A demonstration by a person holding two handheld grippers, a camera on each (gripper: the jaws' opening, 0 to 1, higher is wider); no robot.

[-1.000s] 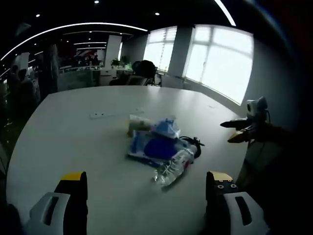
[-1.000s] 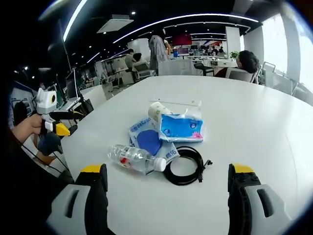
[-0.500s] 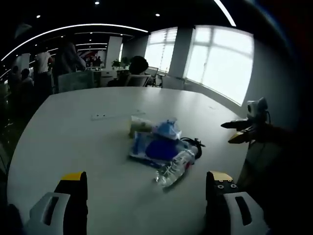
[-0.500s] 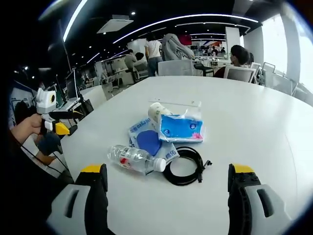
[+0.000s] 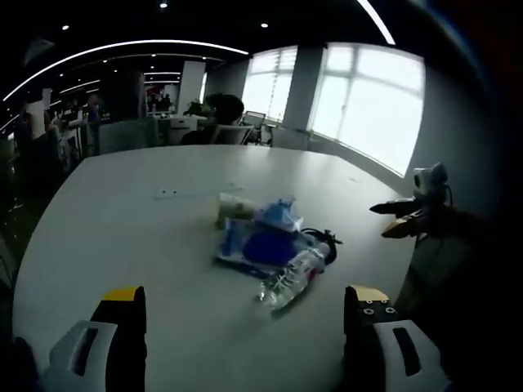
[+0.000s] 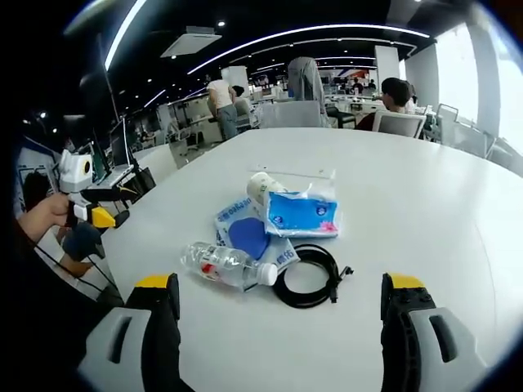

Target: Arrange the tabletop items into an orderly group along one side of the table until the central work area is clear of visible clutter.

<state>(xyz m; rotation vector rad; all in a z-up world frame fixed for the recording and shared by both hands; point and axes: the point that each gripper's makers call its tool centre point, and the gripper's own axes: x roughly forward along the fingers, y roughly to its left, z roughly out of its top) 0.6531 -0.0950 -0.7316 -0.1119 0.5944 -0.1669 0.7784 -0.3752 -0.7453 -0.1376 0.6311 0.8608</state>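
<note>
Right gripper view shows the right gripper (image 6: 278, 306) spread wide and empty before a plastic bottle (image 6: 226, 265) and black cable (image 6: 309, 276). The left gripper (image 5: 243, 314) likewise gapes empty over the white table (image 5: 114, 237).

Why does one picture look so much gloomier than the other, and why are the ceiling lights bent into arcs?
Left gripper view: it faces the bright windows, so the white table and the plastic bottle turn dim and bluish. Right gripper view: it faces into the office, so the blue tissue pack and the black cable show clearly. In both, the fisheye lens curves straight lights.
</note>
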